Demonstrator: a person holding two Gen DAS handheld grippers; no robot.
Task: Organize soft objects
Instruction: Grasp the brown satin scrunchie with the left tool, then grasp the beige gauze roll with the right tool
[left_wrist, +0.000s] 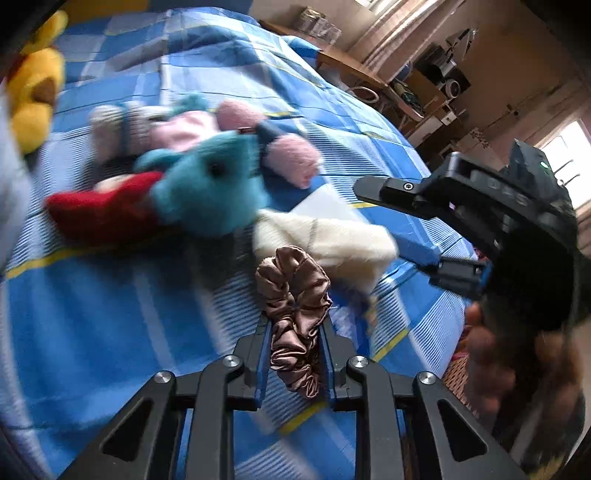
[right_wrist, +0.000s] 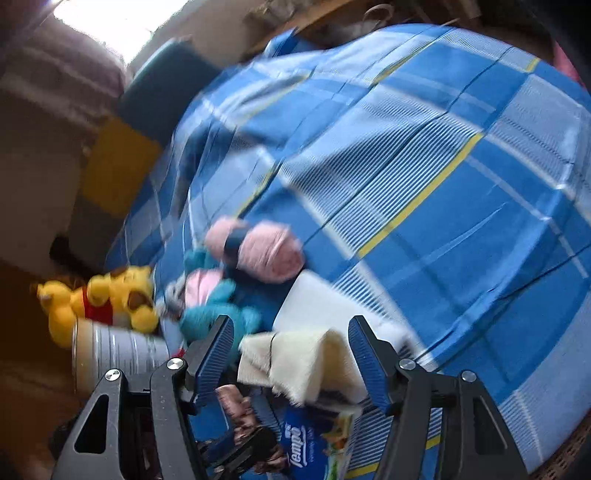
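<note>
In the left wrist view my left gripper is shut on a brown satin scrunchie, which bulges out above the blue pads. Just beyond it a cream cloth lies on the blue checked bed sheet. My right gripper comes in from the right, held by a hand, with its jaws apart. In the right wrist view the same cream cloth sits between the spread fingers of the right gripper, and the pads do not clearly press it. A teal plush toy and pink yarn skeins lie further back.
A yellow bear plush and a striped tin are at the left. A white box lies behind the cloth and a Tempo tissue pack below it. A wicker basket rim is at the bed's edge. Desks and clutter stand behind.
</note>
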